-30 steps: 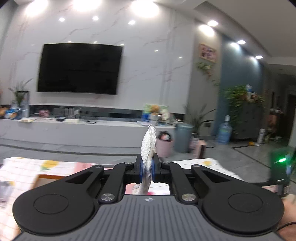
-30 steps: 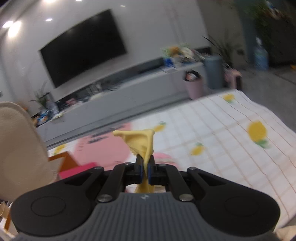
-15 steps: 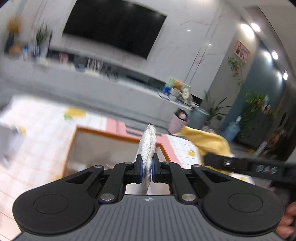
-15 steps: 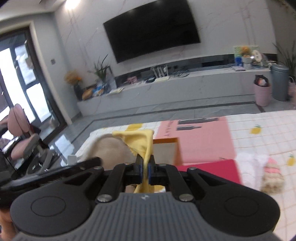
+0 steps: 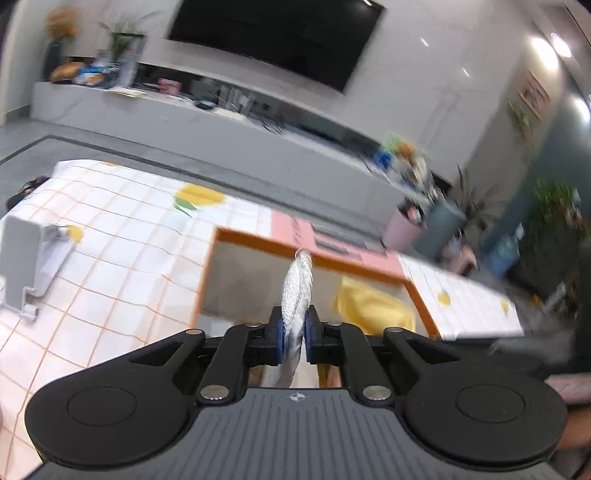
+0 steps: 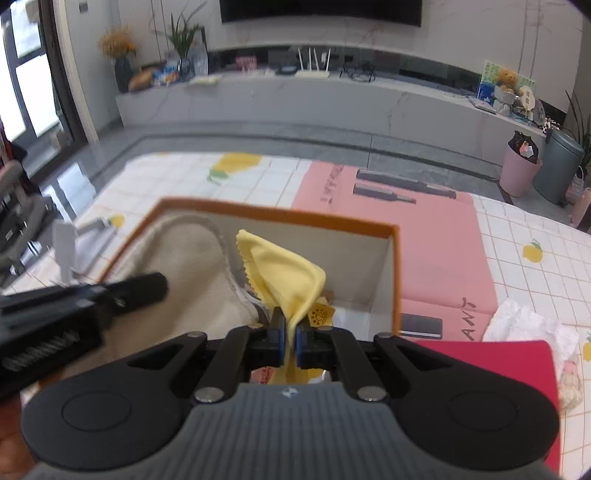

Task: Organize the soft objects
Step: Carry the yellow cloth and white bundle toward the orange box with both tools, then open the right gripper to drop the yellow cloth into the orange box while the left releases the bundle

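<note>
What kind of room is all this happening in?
Most likely a home living room: a big wall-mounted television hangs above a long low media console with potted plants, and a table with a lemon-print tablecloth stands in front.

Home living room: wall television (image 6: 320, 11), houseplants (image 6: 183, 35).
</note>
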A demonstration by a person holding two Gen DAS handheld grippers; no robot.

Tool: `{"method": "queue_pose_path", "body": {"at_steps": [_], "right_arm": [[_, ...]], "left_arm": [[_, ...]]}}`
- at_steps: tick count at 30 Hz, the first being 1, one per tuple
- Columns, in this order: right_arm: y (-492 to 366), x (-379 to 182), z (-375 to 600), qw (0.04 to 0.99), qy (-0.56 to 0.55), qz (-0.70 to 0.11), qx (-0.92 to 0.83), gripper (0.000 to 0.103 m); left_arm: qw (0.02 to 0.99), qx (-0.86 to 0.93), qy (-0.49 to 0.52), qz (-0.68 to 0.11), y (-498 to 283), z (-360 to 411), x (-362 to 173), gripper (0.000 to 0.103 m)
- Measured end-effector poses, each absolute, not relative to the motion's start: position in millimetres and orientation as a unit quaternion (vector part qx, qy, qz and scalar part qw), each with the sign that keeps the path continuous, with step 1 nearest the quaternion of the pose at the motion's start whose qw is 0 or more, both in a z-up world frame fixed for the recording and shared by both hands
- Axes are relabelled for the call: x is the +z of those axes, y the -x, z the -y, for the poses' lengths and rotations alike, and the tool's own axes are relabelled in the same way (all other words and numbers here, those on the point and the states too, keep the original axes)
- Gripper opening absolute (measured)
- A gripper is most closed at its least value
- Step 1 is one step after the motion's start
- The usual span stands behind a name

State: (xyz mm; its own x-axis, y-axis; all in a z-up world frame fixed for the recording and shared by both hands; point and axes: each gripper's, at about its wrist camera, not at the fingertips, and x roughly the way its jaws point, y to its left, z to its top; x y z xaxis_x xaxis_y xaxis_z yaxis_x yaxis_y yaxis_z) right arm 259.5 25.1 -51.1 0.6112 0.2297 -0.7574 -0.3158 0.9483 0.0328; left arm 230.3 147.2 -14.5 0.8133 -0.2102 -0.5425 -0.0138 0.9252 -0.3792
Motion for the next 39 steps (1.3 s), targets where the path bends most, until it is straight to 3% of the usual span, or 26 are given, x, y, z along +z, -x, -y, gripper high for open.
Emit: {"method": "queue_pose_path", "body": {"at_steps": [2,4,7,13,19,24,26,28,30,32,33,34,39], "right_arm": [[-267.9,-57.4,-28.3,0.893,0.047,-0.423,0.147,0.003],[-274.8,-61.3,-32.4,0.89,0.04,-0.43,0.146,0.003],[-281.1,-67.9,-42.6,0.883,0.053,-0.445,0.144,0.003],[-301.6,-89.1,-59.5,0.864,0.122,-0.476,0.105,0.003],[-306.2,-104.7,-64.2,0.858,0.177,-0.473,0.089,0.003],[-307.3,-97.1,-58.4,0.856,0.148,-0.486,0.093,0.004],[-304.0,-88.3,-53.5,0.862,0.126,-0.478,0.11,0.014],[-296.5,-75.5,-49.7,0.874,0.12,-0.452,0.132,0.035],[-289.4,-63.6,-46.9,0.883,0.117,-0.429,0.148,0.039],[-287.8,-60.5,-47.4,0.878,0.118,-0.433,0.166,0.03],[-288.5,-61.7,-48.3,0.875,0.117,-0.439,0.168,0.005],[-289.5,-64.0,-48.5,0.871,0.113,-0.447,0.171,0.0],[-289.8,-76.9,-50.9,0.862,0.096,-0.461,0.188,0.0]], "left_arm": [[0.942,-0.009,0.163,-0.293,-227.0,-145.8,-11.3,0.017],[0.947,0.022,0.138,-0.288,-220.0,-141.7,-10.0,0.046],[0.949,0.007,0.147,-0.278,-212.9,-146.3,-4.5,0.059],[0.948,-0.023,0.203,-0.245,-205.4,-174.7,3.3,0.065],[0.94,-0.01,0.216,-0.264,-217.8,-180.1,-5.9,0.065],[0.936,-0.012,0.229,-0.269,-217.1,-184.8,-7.9,0.065],[0.938,-0.011,0.225,-0.264,-213.9,-185.4,-5.3,0.065],[0.942,-0.008,0.22,-0.253,-209.8,-185.7,-1.6,0.064],[0.945,-0.008,0.216,-0.246,-207.4,-185.2,1.5,0.064],[0.945,-0.011,0.214,-0.246,-207.0,-184.8,2.6,0.064],[0.945,-0.01,0.213,-0.247,-207.4,-184.9,1.9,0.064],[0.945,-0.008,0.21,-0.249,-207.7,-184.6,1.3,0.065],[0.944,0.0,0.21,-0.256,-209.6,-187.6,-1.8,0.064]]}}
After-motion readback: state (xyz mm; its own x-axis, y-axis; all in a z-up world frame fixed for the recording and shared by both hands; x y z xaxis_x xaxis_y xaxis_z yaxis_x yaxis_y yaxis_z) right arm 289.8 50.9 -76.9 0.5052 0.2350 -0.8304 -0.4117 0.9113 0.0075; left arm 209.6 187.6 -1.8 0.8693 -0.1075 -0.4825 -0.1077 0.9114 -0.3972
